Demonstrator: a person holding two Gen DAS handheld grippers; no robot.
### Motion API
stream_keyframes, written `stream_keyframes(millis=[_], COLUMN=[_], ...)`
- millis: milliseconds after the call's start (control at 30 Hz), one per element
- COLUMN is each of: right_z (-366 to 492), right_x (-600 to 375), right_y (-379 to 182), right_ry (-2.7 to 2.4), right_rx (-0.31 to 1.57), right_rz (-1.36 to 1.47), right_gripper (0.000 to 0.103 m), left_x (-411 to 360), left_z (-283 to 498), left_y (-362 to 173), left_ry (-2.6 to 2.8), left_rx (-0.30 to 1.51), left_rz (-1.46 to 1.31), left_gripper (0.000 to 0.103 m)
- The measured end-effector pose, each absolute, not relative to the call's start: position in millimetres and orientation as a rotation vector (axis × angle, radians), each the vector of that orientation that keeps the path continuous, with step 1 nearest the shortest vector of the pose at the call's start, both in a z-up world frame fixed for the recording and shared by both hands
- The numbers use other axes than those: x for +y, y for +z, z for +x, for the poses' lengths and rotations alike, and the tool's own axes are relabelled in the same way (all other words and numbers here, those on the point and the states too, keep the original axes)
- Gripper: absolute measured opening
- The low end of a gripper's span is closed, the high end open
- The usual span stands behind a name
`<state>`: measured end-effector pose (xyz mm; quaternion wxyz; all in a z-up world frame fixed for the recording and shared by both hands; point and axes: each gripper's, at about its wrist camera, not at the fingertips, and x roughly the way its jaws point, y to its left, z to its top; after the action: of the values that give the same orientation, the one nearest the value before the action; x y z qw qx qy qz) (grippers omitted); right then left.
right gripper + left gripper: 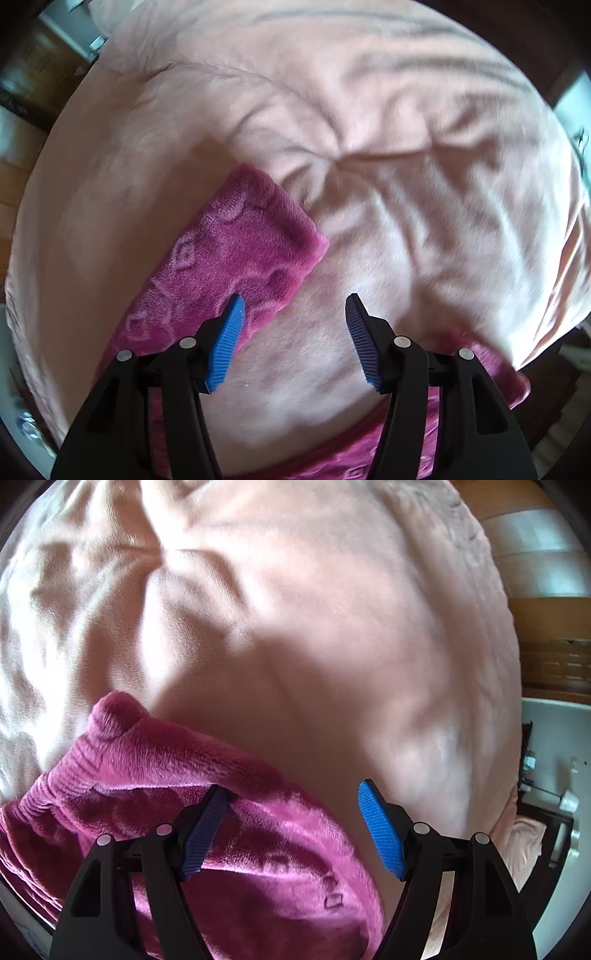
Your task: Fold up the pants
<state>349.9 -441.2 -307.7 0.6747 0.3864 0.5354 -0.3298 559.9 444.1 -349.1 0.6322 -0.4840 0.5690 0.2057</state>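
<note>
The pants [236, 251] are lying on the blanket [406, 184]. A leg end is sitting left of the right tongs [293, 306]; the waistband [92, 760] is lying left of the left tongs [291, 794].

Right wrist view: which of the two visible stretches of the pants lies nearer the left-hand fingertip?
The patterned pant leg running up and left; its hem corner reaches the right gripper's left-hand fingertip. The other stretch shows lower right, behind the gripper body.
</note>
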Motion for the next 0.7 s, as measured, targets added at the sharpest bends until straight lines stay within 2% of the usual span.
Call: stream_keyframes(millis=[67, 133, 167, 300, 400, 633, 667, 700], right_z=[344, 337, 332, 325, 323, 338, 343, 348], right_x=[-441, -442, -445, -451, -452, -453, -454, -456], right_y=[-310, -313, -316, -325, -333, -364, -369, -371], right_ry=[-0.754, -0.774, -0.782, -0.780, -0.746, -0.708, -0.692, -0.686], right_rx=[1.191, 1.181, 1.173, 1.125, 1.085, 1.040, 1.015, 1.003], right_rz=[0.926, 0.979, 1.011, 1.129, 1.230, 1.364, 1.390, 1.396], right_gripper=[0.058, 0.059, 0.059, 0.068, 0.071, 0.072, 0.070, 0.061], left_x=[446, 446, 447, 449, 448, 453, 454, 454], left_z=[563, 562, 561, 549, 539, 516, 513, 509], left_y=[-357, -363, -366, -361, -344, -301, -297, -293], left_ry=[0.508, 0.537, 0.572, 0.559, 0.513, 0.427, 0.421, 0.415], left_rx=[1.329, 1.346, 1.374, 1.359, 1.317, 1.251, 1.247, 1.242], left_rz=[-1.131, -1.143, -1.122, -1.147, -1.149, -1.167, -1.164, -1.157], left_gripper=[0.073, 0.058, 0.040, 0.014, 0.009, 0.009, 0.009, 0.009])
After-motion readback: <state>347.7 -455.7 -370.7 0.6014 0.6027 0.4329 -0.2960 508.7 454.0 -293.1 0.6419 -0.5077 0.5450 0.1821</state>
